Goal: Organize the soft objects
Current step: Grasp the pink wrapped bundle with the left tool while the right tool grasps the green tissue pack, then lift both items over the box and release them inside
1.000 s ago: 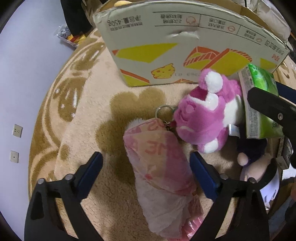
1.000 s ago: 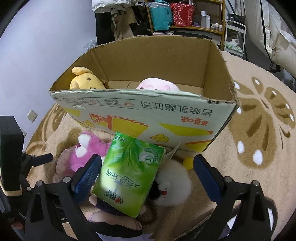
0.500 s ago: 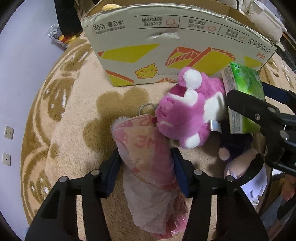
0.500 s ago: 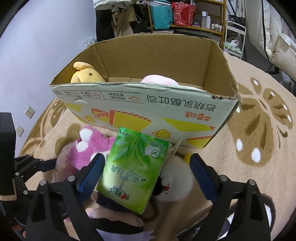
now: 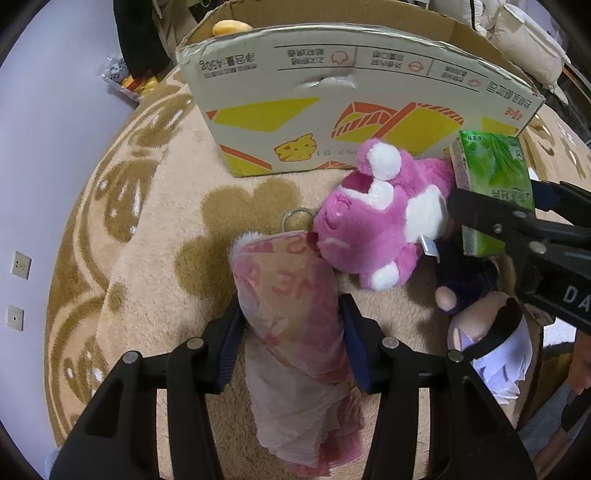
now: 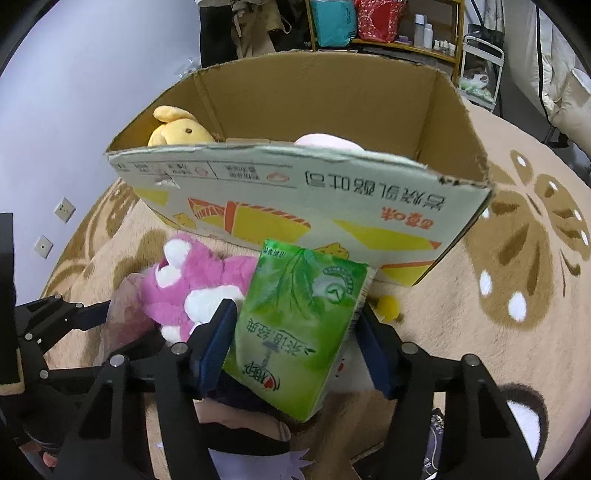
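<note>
My left gripper (image 5: 291,332) is shut on a pink tissue pack (image 5: 295,332) lying on the rug. A pink plush bear (image 5: 373,221) lies just beyond it, against the cardboard box (image 5: 332,110). My right gripper (image 6: 295,332) is shut on a green tissue pack (image 6: 295,325), which also shows in the left wrist view (image 5: 491,184). The pink bear (image 6: 192,284) sits left of the green pack. The open box (image 6: 295,192) holds a yellow plush (image 6: 177,129) and a pale pink plush (image 6: 325,142).
A dark-haired doll (image 5: 480,314) lies on the beige patterned rug (image 5: 147,221) at the right. A small yellow ball (image 6: 388,306) lies by the box. Shelves with bags (image 6: 369,22) stand behind the box. Wall sockets (image 5: 20,264) are at the left.
Both grippers have closed: the left on the pink tissue pack, the right on the green tissue pack. Both have moved a little closer to the box.
</note>
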`<state>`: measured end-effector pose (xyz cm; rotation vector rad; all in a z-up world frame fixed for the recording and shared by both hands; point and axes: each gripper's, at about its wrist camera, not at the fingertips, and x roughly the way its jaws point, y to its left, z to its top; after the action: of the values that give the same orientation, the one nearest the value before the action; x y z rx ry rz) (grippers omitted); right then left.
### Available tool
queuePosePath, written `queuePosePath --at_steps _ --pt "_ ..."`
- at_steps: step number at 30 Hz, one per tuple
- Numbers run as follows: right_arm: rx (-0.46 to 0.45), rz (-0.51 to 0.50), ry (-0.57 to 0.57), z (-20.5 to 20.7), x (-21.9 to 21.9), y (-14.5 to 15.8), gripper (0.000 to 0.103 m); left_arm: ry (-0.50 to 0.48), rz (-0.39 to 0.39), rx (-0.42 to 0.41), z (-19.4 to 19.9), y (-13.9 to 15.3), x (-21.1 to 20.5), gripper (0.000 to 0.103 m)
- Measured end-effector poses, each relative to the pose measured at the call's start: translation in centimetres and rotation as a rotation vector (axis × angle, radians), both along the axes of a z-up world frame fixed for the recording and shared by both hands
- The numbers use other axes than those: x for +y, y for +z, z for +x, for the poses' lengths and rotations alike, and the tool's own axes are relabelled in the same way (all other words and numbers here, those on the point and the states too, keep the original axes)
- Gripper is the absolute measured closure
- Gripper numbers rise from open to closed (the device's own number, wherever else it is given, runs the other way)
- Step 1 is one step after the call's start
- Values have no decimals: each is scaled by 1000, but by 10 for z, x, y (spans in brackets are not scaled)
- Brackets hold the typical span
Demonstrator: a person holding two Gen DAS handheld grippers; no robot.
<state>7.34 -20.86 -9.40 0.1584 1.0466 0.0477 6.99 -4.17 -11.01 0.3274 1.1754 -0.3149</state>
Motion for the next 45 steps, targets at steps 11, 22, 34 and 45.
queuePosePath --at_steps 11,22,34,45 --pt "-28 6 -18 -4 -6 10 40 16 19 -43 -7 8 2 57" --pt "-83 29 -21 -17 -11 31 41 66 22 -93 -4 16 11 57" --pt "-228 60 -77 -36 -27 77 41 120 -10 -375 -19 72 24 60" --pt "-345 49 -133 -35 -45 108 41 123 -76 -511 -25 117 25 60"
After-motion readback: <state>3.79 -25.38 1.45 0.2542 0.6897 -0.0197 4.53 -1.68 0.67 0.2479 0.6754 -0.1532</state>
